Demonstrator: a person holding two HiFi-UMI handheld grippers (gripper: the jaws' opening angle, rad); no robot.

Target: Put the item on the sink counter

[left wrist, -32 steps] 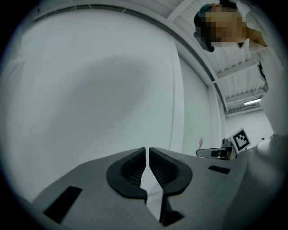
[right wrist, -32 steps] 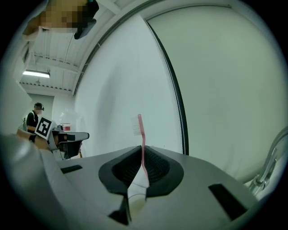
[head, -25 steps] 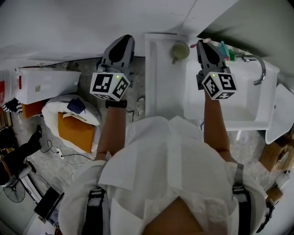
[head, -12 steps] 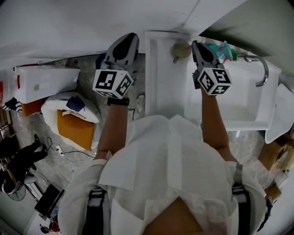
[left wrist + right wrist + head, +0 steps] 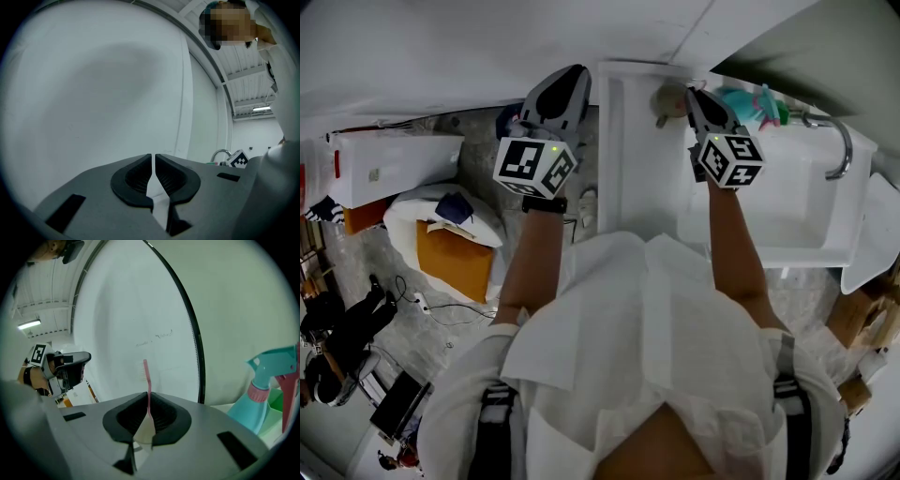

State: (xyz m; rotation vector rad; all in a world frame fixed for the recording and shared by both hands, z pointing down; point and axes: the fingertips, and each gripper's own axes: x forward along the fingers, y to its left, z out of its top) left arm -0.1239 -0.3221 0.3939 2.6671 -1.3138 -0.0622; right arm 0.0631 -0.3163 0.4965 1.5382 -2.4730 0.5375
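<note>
Right gripper (image 5: 148, 405) clenched on a pink toothbrush (image 5: 147, 383) — head at 12 o'clock, spray bottle (image 5: 262, 392) at 3. Left gripper (image 5: 153, 161) closed, empty.

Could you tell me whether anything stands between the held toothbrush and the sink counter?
Nothing visible blocks it. The right gripper, shut on the pink toothbrush, is over the sink counter. A cup sits beside its tip and a teal spray bottle to its right, but bare counter lies alongside.
</note>
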